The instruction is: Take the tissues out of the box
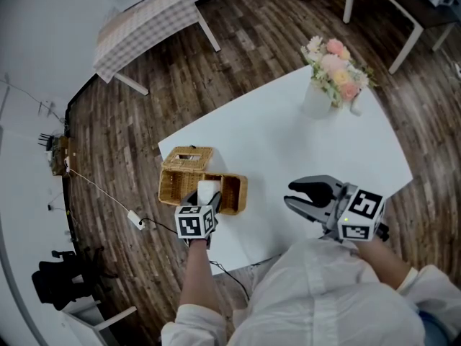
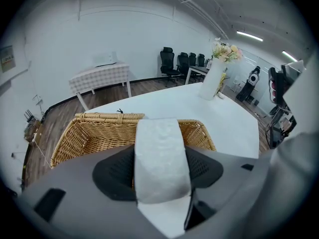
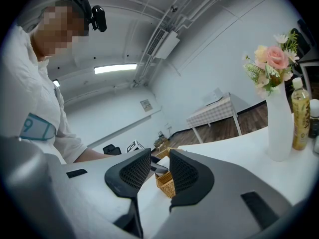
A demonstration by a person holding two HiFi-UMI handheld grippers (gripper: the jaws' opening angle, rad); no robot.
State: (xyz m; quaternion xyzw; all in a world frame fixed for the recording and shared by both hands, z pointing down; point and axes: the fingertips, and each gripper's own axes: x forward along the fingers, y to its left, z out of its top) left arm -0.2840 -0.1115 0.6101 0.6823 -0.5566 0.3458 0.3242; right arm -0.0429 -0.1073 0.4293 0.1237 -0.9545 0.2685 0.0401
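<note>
Here, the left gripper [image 1: 207, 197] points steeply down into the open, woven wicker tissue box [image 1: 180, 179] at the near left corner of the white table [image 1: 288, 135]. Its jaws are clamped on the white block of folded tissues [image 2: 160, 158], which fills the gap between the two dark pads and stands partly above the box's rim. The wicker walls close round the block on the far and left sides.

The right gripper [image 1: 289, 194] is held nearly level over the table's near edge, to the right of the box and apart from it. Its jaws stand apart with nothing between them.

A white vase of pink flowers [image 1: 317, 101] stands at the far right, well apart. A yellow plastic bottle [image 3: 300, 116] stands just beside it. A table with a chequered cloth [image 1: 144, 24] stands far left on the wooden floor [image 1: 245, 42].
</note>
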